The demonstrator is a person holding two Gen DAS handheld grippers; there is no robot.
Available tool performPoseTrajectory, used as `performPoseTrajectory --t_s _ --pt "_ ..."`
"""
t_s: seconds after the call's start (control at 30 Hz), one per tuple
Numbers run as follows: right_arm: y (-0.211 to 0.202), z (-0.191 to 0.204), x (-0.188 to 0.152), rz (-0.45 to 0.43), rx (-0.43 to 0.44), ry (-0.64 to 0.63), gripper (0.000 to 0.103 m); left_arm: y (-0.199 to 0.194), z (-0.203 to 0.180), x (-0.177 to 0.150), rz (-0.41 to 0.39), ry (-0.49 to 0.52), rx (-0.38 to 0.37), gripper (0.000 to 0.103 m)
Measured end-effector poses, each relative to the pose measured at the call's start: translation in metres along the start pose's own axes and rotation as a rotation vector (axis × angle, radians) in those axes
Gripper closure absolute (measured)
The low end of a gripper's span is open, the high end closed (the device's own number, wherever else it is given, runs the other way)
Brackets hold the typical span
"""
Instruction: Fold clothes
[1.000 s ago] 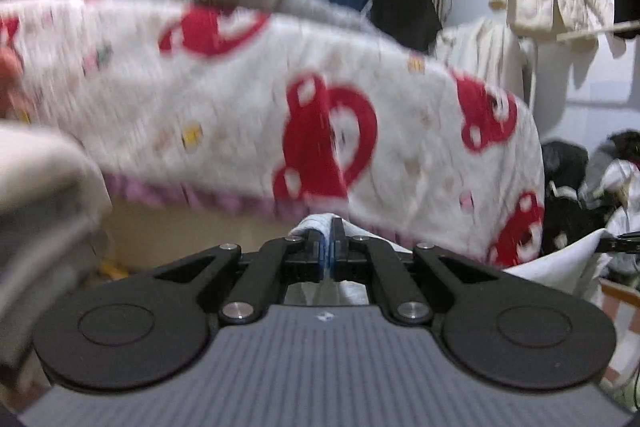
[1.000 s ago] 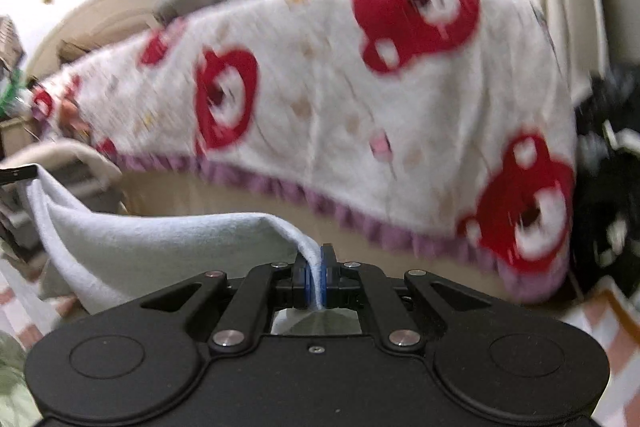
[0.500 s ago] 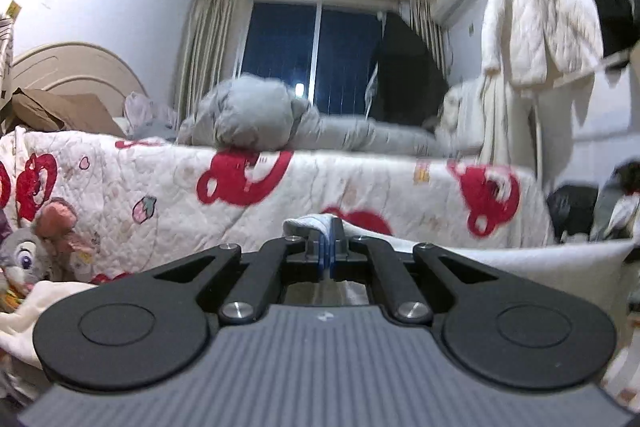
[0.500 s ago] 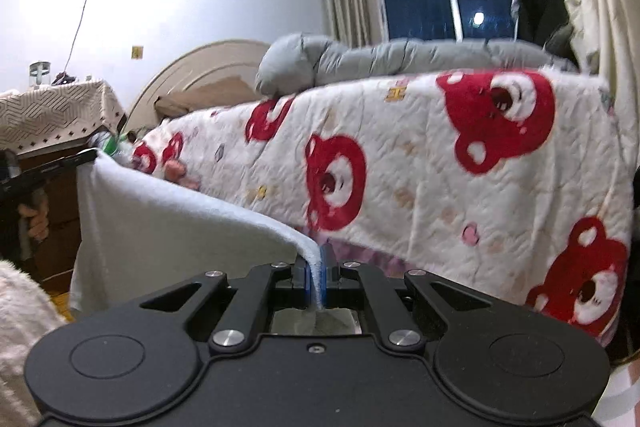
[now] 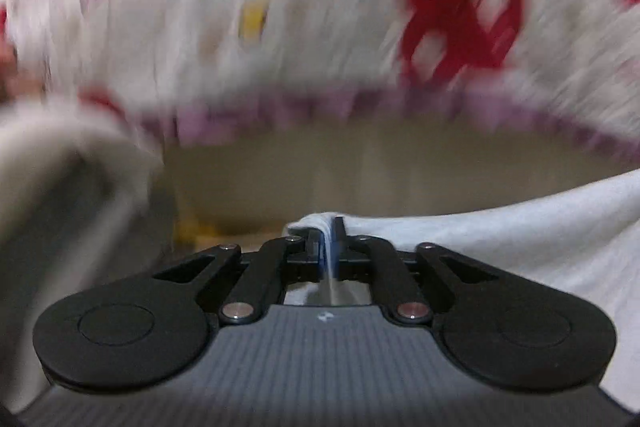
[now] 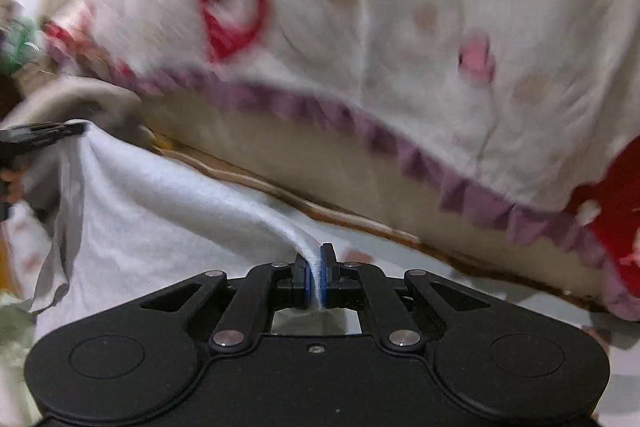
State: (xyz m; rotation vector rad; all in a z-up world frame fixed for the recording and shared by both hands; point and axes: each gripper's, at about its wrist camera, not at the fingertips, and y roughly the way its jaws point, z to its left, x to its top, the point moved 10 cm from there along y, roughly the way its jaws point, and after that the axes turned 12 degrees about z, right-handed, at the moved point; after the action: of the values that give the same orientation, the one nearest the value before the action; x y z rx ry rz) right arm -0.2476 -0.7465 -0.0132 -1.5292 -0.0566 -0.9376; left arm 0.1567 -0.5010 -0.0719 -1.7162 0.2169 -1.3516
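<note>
Your left hand-held gripper [image 5: 329, 247] and right hand-held gripper [image 6: 316, 275] each clamp a corner of the white garment [image 6: 168, 211]; its held edge spans sideways between them, equally near both

So the piece being folded is a plain white fleecy garment [image 6: 160, 211], soft and a bit fuzzy. It's strung out between two pinched edges, one bunched into a little fold [image 5: 316, 223] and the other pulled into a narrow strip [image 6: 316, 259]. The stretch in between sags loose and wrinkled, with a thinner greyish flap [image 6: 60, 227] hanging off the far end.
</note>
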Motion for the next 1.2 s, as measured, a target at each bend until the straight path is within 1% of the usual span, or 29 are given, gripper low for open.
performPoseTrajectory --t_s 0.03,0.07,0.1,0.13,0.17,0.2,0.23,0.27,0.33,0.37,0.4,0.43,0.47,0.57,0.6,0.63,0.7,0.77,0.8,0.87,0.93,1.0,1.07,1.13,1.17,1.2 --pt "0.031 -0.008 0.003 0.007 -0.026 -0.004 0.098 0.017 0.003 -0.008 0.044 -0.042 -0.005 0.096" --pt "0.061 -0.015 0.006 0.012 -0.058 -0.008 0.098 0.029 0.006 -0.017 0.067 -0.078 0.004 0.096" --pt "0.083 -0.020 0.003 0.013 -0.125 -0.020 0.093 0.031 0.007 -0.027 0.062 -0.089 0.008 0.089" --pt "0.103 -0.025 0.000 0.014 -0.186 -0.025 0.089 0.029 0.005 -0.036 0.048 -0.077 -0.009 0.079" --pt "0.114 -0.029 -0.008 0.020 -0.210 0.004 0.088 0.027 0.004 -0.045 0.034 -0.065 -0.027 0.072" --pt "0.124 -0.032 -0.016 0.025 -0.235 0.033 0.088 0.023 0.004 -0.056 0.028 -0.055 -0.034 0.059" --pt "0.133 -0.035 -0.025 0.030 -0.252 0.062 0.085 0.018 0.005 -0.069 0.034 -0.045 -0.037 0.057" --pt "0.134 -0.035 -0.037 0.029 -0.220 0.094 0.083 0.013 0.006 -0.081 0.045 -0.034 -0.048 0.057" --pt "0.125 -0.031 -0.059 0.013 -0.168 0.131 0.073 0.002 0.004 -0.107 0.067 -0.017 -0.073 0.057" --pt "0.116 -0.030 -0.072 0.003 -0.147 0.146 0.064 -0.005 0.002 -0.121 0.076 -0.010 -0.081 0.057" --pt "0.107 -0.028 -0.084 -0.007 -0.117 0.165 0.059 -0.010 -0.001 -0.134 0.086 -0.007 -0.088 0.054" --pt "0.098 -0.026 -0.096 -0.017 -0.087 0.184 0.058 -0.015 -0.004 -0.146 0.097 -0.008 -0.095 0.050" --pt "0.088 -0.025 -0.108 -0.027 -0.057 0.205 0.055 -0.018 -0.007 -0.156 0.108 0.000 -0.099 0.049" --pt "0.065 -0.019 -0.148 -0.037 0.045 0.299 0.049 -0.027 -0.024 -0.177 0.129 0.068 -0.084 0.047" --pt "0.060 -0.013 -0.160 -0.033 0.073 0.313 0.049 -0.030 -0.030 -0.183 0.138 0.085 -0.082 0.047" --pt "0.055 -0.007 -0.172 -0.029 0.099 0.325 0.048 -0.032 -0.035 -0.187 0.146 0.093 -0.087 0.044" --pt "0.050 0.005 -0.189 -0.035 0.115 0.320 0.042 -0.036 -0.044 -0.195 0.163 0.112 -0.110 0.040" --pt "0.050 0.013 -0.199 -0.036 0.118 0.316 0.041 -0.039 -0.052 -0.204 0.186 0.141 -0.114 0.036" --pt "0.052 0.014 -0.201 -0.036 0.107 0.311 0.039 -0.040 -0.055 -0.208 0.201 0.161 -0.107 0.032" --pt "0.057 0.016 -0.206 -0.034 0.087 0.301 0.035 -0.038 -0.059 -0.217 0.218 0.208 -0.065 0.031" --pt "0.065 0.013 -0.207 -0.014 0.072 0.311 0.035 -0.033 -0.059 -0.224 0.239 0.234 -0.013 0.028" --pt "0.070 0.006 -0.207 -0.023 0.070 0.367 0.034 -0.027 -0.058 -0.231 0.266 0.245 0.026 0.026" --pt "0.075 0.002 -0.203 -0.049 0.112 0.433 0.033 -0.022 -0.057 -0.234 0.283 0.245 0.034 0.026" --pt "0.083 -0.006 -0.197 -0.076 0.135 0.465 0.033 -0.018 -0.054 -0.234 0.291 0.225 0.021 0.027" --pt "0.087 -0.010 -0.193 -0.086 0.141 0.469 0.040 -0.016 -0.053 -0.235 0.294 0.215 0.015 0.030" --pt "0.091 -0.012 -0.187 -0.093 0.151 0.443 0.075 -0.015 -0.053 -0.234 0.298 0.201 -0.001 0.045"
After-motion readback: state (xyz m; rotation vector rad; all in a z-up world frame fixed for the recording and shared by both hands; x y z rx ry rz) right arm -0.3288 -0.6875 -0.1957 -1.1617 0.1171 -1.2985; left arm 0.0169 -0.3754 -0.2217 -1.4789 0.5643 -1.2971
